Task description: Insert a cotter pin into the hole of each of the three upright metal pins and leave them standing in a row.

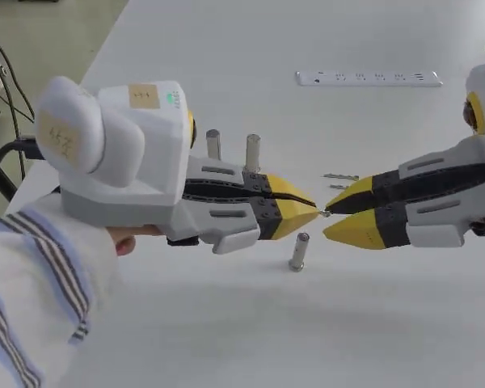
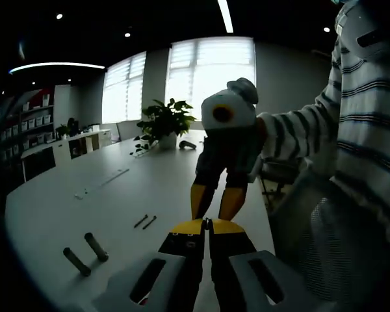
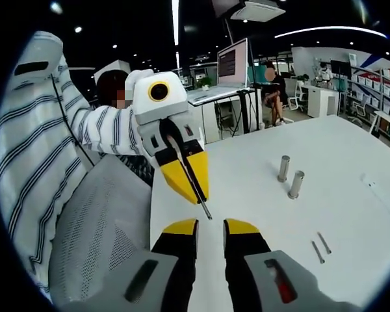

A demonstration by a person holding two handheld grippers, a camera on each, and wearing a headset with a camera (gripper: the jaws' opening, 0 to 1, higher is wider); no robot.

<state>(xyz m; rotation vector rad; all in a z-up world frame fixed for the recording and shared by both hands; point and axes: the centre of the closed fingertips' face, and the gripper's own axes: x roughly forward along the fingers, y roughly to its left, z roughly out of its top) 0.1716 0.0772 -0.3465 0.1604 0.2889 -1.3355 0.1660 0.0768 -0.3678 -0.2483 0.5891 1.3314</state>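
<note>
Pinching a thin cotter pin point(image 3: 205, 210) between jaws closed tight, the left gripper point(image 1: 314, 212) reaches in from the left above the white table point(image 1: 226, 323), held by a hand in a striped sleeve point(image 1: 32, 275). The pin's free end sticks out past the yellow tips toward the right gripper point(image 1: 326, 220), which comes in from the right with its jaws a little apart and nothing between them. In the head view the two sets of tips almost meet; whether the right jaws touch the pin I cannot tell. Two metal pins point(image 1: 213, 144) point(image 1: 253, 152) stand upright side by side on the far side of the left gripper, their bases hidden behind it. A third metal pin point(image 1: 298, 251) sits apart on the near side, below the meeting tips, and seems to stand on its wider end. Two loose cotter pins point(image 1: 340, 176) lie flat, close together, just beyond the right gripper's jaws. A white power strip point(image 1: 369, 78) lies farther back on the right.
</note>
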